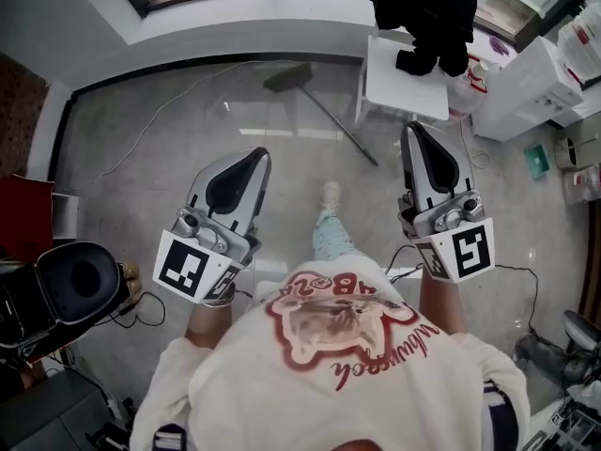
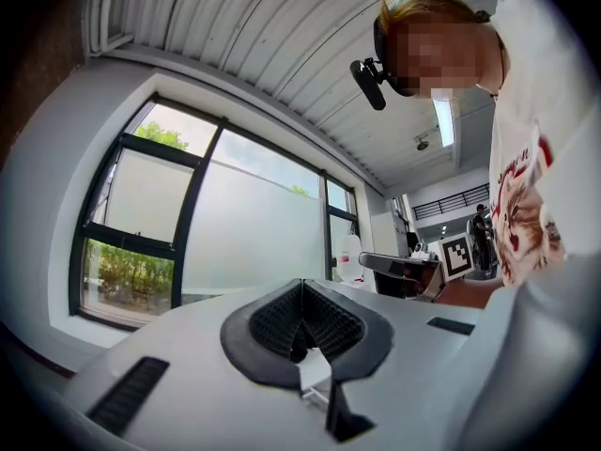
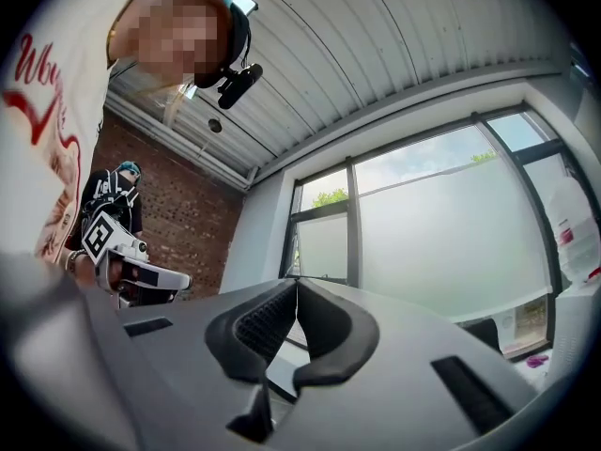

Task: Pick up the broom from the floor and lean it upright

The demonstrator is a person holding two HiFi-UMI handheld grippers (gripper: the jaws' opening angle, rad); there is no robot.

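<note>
Ahead on the floor point(image 1: 178, 139), a slim grey-headed broom point(image 1: 329, 120), flat; left claw point(image 2: 302, 286) and right claw point(image 3: 296, 286) closed, empty.

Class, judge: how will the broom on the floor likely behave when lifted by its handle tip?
The broom looks long and thin, so probably stiff and light. Its head sits at one end, so it would likely sag head-down. Leaned on the glossy floor, it may slide.

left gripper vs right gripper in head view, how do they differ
The left gripper leans toward the picture's right, the right gripper toward its left. The left gripper's tip is over bare floor; the right gripper's is by the white table's edge. The broom's handle end lies nearer the right gripper than the left gripper. Both are shut and empty.
</note>
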